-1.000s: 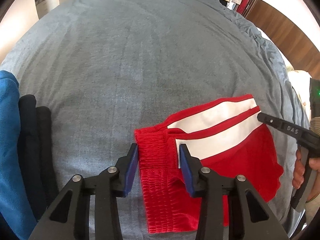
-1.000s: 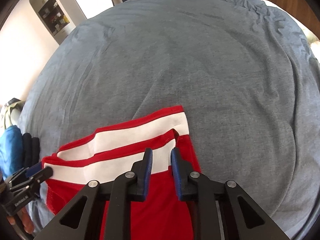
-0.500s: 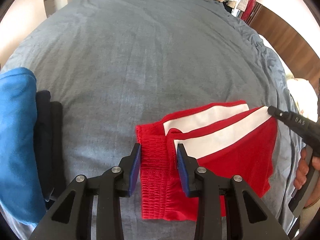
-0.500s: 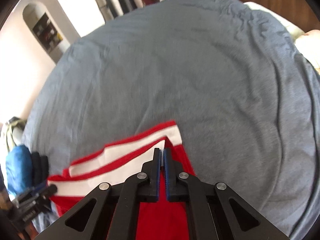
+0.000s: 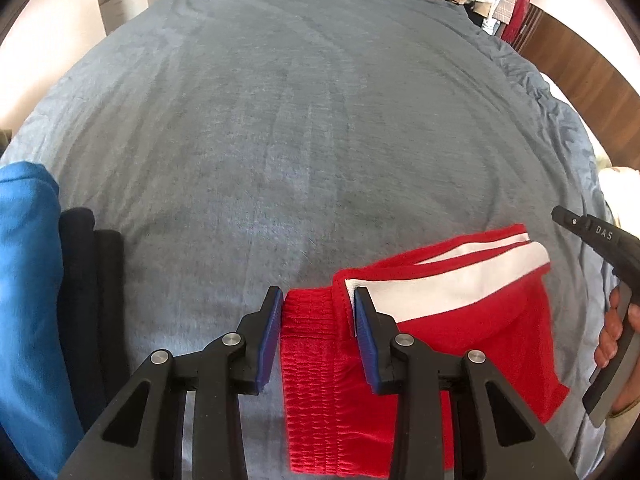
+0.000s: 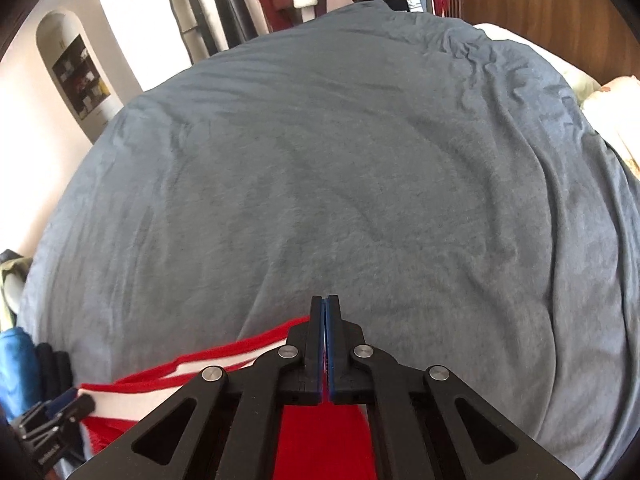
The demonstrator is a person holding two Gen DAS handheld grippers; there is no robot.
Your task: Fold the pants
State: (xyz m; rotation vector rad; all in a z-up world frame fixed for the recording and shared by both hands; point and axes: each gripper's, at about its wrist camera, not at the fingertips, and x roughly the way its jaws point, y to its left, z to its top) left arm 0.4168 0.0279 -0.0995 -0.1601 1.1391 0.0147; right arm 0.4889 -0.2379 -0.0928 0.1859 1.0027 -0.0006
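Since the folded red pants (image 5: 420, 344) on the bed's (image 5: 304, 120) near edge are light and limp, my part-open left gripper (image 5: 316, 312) straddles their thick elastic waistband (image 5: 308, 320), while my right gripper (image 6: 325, 312) is closed empty.

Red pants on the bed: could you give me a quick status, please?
Left gripper open astride waistband. Right gripper shut, clear of cloth. Red pants folded. Nothing in the way.

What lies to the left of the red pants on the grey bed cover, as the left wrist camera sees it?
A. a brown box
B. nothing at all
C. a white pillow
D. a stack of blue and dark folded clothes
D: the left wrist view shows the folded clothes, blue then dark, left of the pants on the cover.
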